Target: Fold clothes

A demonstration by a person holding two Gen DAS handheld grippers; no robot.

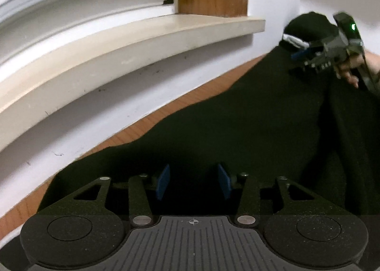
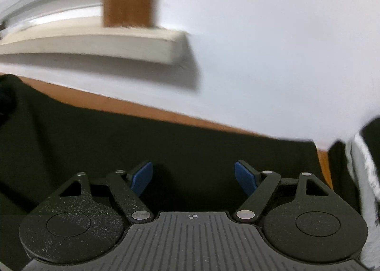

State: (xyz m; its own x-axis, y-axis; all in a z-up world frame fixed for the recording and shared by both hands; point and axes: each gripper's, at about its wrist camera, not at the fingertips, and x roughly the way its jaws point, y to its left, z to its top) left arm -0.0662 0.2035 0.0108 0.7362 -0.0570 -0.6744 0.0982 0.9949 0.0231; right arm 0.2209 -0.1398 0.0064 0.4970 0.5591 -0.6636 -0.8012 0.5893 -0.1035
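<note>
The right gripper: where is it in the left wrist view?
The right gripper is at the upper right of the left wrist view, over the far end of the dark green garment, right of the cream window sill.

Wooden table [image 1: 133, 132]: surface visible beyond the fingers, abutting the wall. Dark green garment [image 1: 237, 128] lies flat on it, beneath the fingers.

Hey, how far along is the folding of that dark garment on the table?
Done: the dark garment lies spread on the table, with one lengthwise crease at the right. In hand: nothing; the left tongs and right tongs are open above the cloth. Left: no finished fold shows yet.
</note>
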